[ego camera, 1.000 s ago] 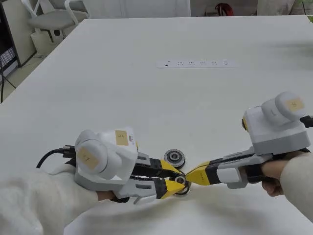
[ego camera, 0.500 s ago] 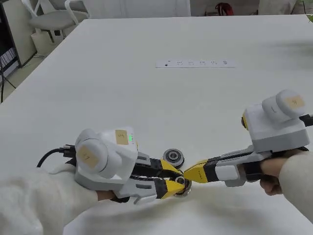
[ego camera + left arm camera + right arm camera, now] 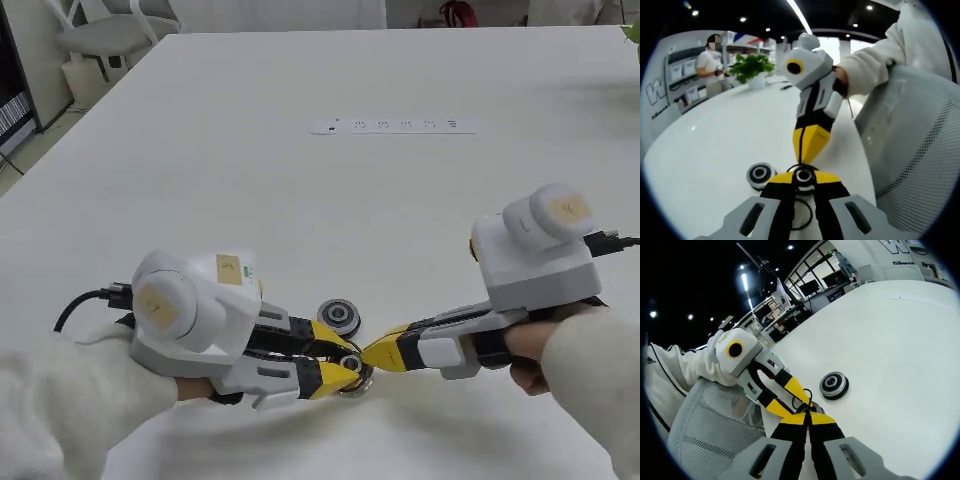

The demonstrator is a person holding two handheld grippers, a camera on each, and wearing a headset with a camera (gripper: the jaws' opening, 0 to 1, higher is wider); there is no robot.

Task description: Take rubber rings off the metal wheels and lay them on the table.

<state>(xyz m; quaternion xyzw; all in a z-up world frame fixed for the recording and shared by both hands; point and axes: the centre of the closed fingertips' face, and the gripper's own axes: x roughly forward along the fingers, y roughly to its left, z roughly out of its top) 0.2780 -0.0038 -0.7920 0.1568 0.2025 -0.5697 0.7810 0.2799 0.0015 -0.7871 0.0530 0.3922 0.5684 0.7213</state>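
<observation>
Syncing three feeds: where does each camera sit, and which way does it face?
Head view: on the headset, facing down at the table; both sleeves, left gripper, right gripper show.
Left gripper view: on the left gripper, along its jaws, shut on a wheel, toward the right gripper.
Right gripper view: on the right gripper, own jaws shut, facing the left gripper.
Both gripper views share the free wheel.

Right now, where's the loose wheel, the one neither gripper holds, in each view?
Head view: loose wheel low centre, behind the held wheel.
Left gripper view: loose wheel lower left, left of held wheel.
Right gripper view: loose wheel centre, up-right of held wheel.
Shared landmark: the held wheel.
</observation>
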